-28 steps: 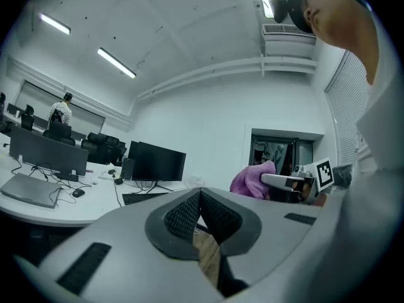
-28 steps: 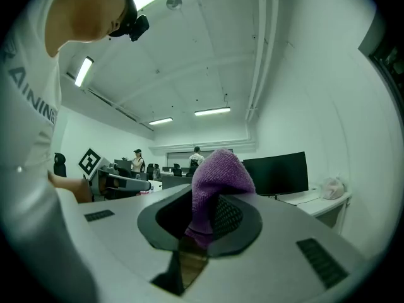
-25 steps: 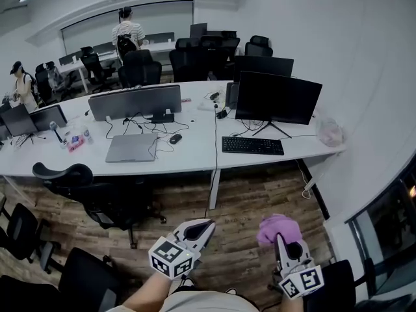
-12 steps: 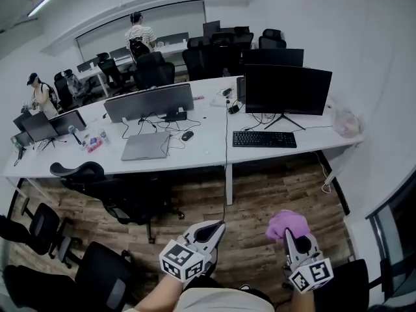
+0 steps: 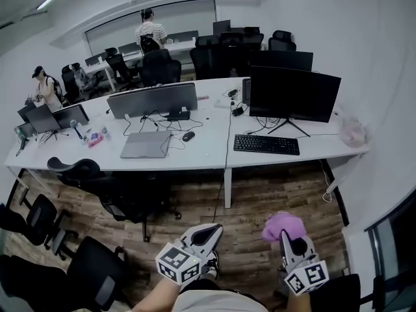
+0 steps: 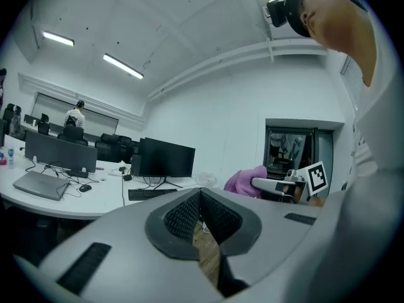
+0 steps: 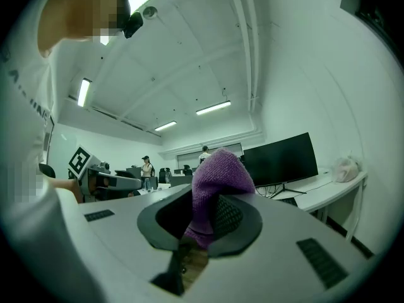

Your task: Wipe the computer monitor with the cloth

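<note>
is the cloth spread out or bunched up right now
Bunched up: the purple cloth is a rounded wad clamped between the jaws of the right tool, not opened out flat.

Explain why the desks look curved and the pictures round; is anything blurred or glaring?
Head view: the wide lens bows the white desk and walls; lighting even, detail sharp. Left gripper view: fisheye circle with dark corners, ceiling lights bright, the near left gripper looms huge. Right gripper view: same circle; the purple cloth looks oversized; mosaic patches were added afterwards.
</note>
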{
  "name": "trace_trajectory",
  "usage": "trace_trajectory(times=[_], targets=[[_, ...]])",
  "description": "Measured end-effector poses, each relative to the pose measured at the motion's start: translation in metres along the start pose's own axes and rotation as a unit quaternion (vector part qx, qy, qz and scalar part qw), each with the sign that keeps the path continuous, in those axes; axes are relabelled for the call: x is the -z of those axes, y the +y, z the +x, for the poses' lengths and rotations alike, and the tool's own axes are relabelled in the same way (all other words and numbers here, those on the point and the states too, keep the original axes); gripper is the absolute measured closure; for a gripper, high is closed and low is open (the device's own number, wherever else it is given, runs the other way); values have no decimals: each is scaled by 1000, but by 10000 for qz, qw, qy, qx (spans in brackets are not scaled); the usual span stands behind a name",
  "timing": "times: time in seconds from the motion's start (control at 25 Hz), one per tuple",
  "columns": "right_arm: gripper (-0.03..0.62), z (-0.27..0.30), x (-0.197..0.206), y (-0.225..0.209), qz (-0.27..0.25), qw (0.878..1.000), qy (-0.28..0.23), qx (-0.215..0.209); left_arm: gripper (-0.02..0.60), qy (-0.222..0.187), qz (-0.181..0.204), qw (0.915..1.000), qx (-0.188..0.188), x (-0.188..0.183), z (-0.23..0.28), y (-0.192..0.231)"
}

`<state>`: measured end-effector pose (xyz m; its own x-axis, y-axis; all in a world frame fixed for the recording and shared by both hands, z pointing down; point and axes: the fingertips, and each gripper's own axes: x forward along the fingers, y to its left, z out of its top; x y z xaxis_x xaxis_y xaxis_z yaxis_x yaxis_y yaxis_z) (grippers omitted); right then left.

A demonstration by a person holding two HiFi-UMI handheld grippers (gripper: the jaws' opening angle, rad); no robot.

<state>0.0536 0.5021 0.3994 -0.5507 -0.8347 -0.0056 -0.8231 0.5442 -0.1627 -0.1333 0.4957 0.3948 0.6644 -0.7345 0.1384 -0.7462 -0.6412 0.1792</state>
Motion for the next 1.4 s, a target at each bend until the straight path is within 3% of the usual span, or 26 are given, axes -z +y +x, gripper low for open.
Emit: trace_trajectory(times=[0.52, 1.04, 1.4], targets=[[539, 104, -18, -63, -239, 9987, 178, 416, 574, -177, -186, 9988, 416, -30, 97, 89], [539, 251, -17, -55, -344, 9982, 374, 324, 573, -108, -334, 9989, 298, -46, 126, 230], [539, 302, -6, -55, -408, 9968, 624, 279, 574, -163, -497, 9985, 181, -45, 138, 286]])
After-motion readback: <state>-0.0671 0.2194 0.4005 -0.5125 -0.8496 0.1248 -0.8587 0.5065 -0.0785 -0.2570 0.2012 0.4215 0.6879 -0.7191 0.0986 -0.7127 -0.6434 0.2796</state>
